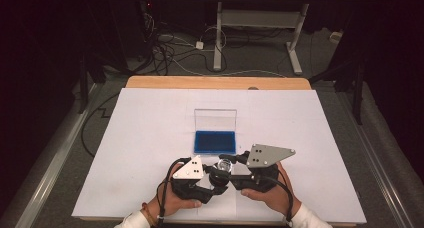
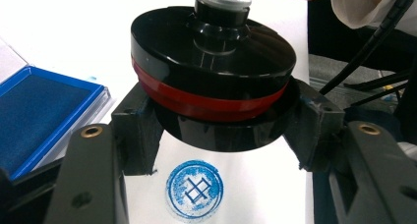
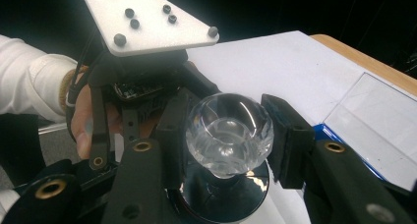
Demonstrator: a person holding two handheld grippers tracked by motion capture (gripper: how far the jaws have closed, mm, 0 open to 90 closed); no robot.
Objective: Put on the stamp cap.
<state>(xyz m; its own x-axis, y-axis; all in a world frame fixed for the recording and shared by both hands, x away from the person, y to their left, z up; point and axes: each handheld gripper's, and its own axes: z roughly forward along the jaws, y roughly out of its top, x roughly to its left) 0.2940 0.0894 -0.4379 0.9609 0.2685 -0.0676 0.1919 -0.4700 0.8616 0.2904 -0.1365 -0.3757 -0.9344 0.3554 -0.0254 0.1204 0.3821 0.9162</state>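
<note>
Stamp (image 2: 212, 81) is up off the paper (image 1: 150, 138), at the near middle of the table, and I've got it from both ends: left gripper (image 2: 219, 130) is clamped on the black base under the red band, right gripper (image 3: 227, 135) is clamped on the clear knob (image 3: 228, 131) on top. Straight under the base there's a round blue print (image 2: 194, 188) on the sheet. The open ink pad (image 1: 215, 141) sits just beyond, lid (image 1: 215, 119) standing upright behind it. Both hands are crowded tight together around the stamp.
</note>
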